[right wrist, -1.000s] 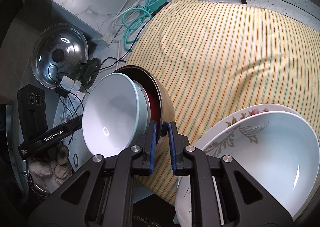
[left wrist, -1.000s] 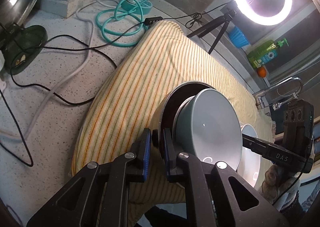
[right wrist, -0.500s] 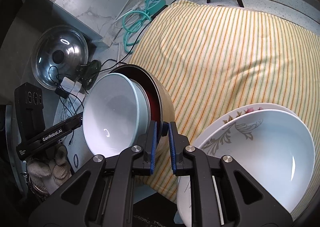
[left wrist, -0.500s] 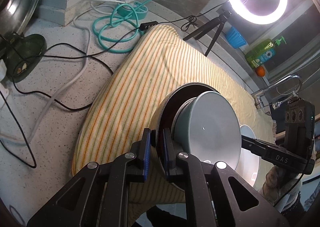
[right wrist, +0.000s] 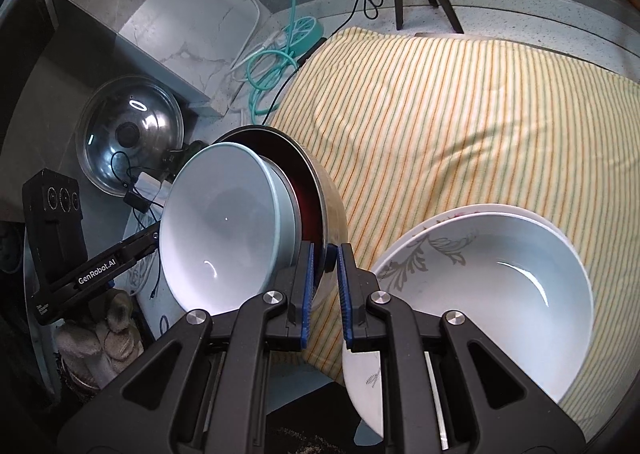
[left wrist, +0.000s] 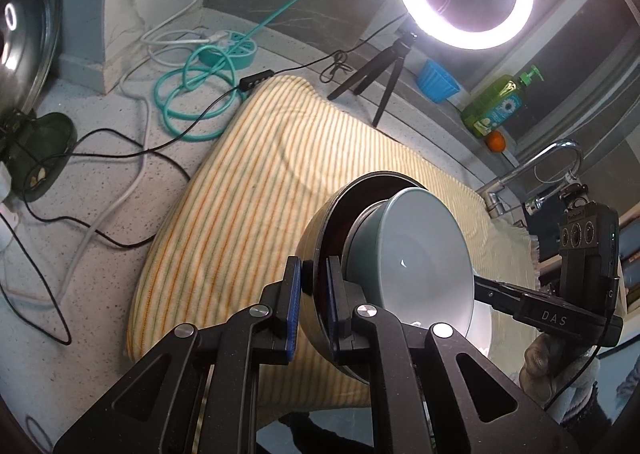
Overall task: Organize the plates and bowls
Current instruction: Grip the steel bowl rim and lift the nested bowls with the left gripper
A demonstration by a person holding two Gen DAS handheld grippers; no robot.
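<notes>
In the right wrist view, white letters reading "GenRobot.AI" ran along the left gripper [right wrist: 154,244] at far left. It clenched one edge of a metal bowl [right wrist: 330,210] with a dark red inside, a pale blue-green bowl [right wrist: 218,230] nested in it. The right gripper [right wrist: 323,286] pinched the opposite edge, so the pair hung tilted above a striped cloth [right wrist: 460,126]. At right, a white bowl [right wrist: 504,314] sat in a flowered plate [right wrist: 404,266] on the cloth. The left wrist view showed "DAS" on the right gripper.
</notes>
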